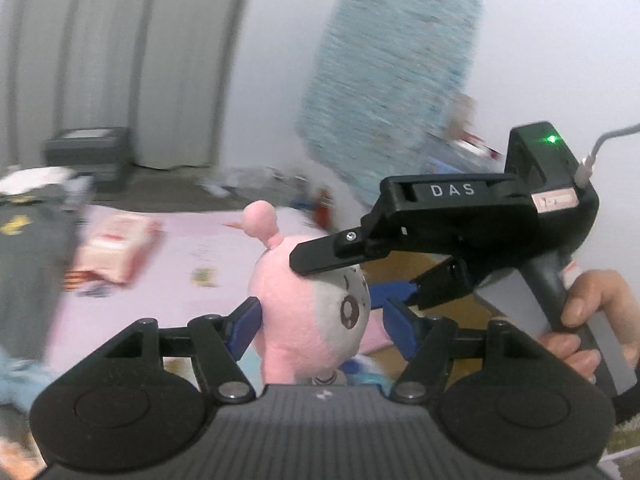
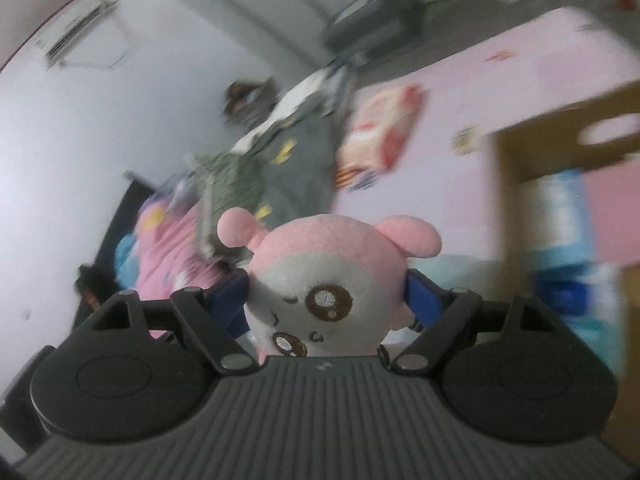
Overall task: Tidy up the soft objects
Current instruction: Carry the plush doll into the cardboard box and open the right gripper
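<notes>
You've got the pink plush toy (image 2: 328,280) clamped at the head in your right tongs (image 2: 328,300), left tongs (image 1: 320,320) spread around its body, mid-carry: next, the cardboard box (image 2: 560,148) at right.

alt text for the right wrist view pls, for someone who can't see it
The right gripper is closed on the head of a pink and white plush toy, its blue fingers pressing both sides. Behind, blurred by motion, lie a pink bed, a grey garment and a cardboard box.
</notes>
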The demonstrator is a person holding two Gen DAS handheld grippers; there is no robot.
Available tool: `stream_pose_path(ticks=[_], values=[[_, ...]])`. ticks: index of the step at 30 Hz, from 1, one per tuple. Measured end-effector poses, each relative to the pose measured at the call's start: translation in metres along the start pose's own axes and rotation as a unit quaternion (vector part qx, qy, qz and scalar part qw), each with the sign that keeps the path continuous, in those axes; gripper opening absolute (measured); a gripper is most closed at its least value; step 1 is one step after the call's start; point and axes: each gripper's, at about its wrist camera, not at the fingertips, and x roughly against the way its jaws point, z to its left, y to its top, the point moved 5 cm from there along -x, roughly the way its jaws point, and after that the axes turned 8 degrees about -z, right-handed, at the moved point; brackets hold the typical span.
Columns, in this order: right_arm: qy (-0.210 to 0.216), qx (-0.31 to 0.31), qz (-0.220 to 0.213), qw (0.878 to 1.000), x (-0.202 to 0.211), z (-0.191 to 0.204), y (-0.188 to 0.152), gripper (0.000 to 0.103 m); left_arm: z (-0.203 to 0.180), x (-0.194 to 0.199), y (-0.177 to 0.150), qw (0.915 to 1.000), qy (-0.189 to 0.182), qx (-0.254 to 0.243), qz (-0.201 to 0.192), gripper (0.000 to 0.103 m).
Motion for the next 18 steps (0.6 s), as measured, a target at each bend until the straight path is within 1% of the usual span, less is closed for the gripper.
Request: stream_pose_path(ticks=[3,5,8,10,13,16,17,18], values=[[-0.04,-0.017,-0.016,0.999,0.042,-0.039,0.003,0.084,-0.039,-0.03,-0.012,0.9985,-0.043,-0.005,0.032,0.068],[-0.067,-0.025,-0.016,0.997,0.064,-0.07,0.002,0.085,-0.057,-0.051,-0.021,0.9961,-0.066,-0.004,0.058,0.068],[-0.1,-0.042,-0.01,0.994,0.079,-0.11,-0.003,0.085,-0.076,-0.085,-0.038,0.9911,-0.087,0.003,0.1,0.068],[-0.118,-0.055,-0.006,0.991,0.082,-0.137,-0.007,0.085,-0.087,-0.108,-0.051,0.9876,-0.09,0.002,0.129,0.068],[-0.134,-0.067,0.004,0.989,0.075,-0.172,-0.009,0.084,-0.091,-0.137,-0.071,0.9821,-0.088,-0.003,0.166,0.067],[-0.14,-0.088,0.013,0.986,0.06,-0.206,-0.01,0.083,-0.098,-0.153,-0.096,0.9758,-0.081,-0.005,0.203,0.066],[-0.142,-0.095,0.019,0.985,0.053,-0.216,-0.011,0.083,-0.097,-0.156,-0.103,0.9739,-0.077,-0.004,0.213,0.063],[-0.146,-0.105,0.024,0.983,0.047,-0.227,-0.013,0.082,-0.098,-0.16,-0.11,0.9719,-0.076,-0.003,0.223,0.062]])
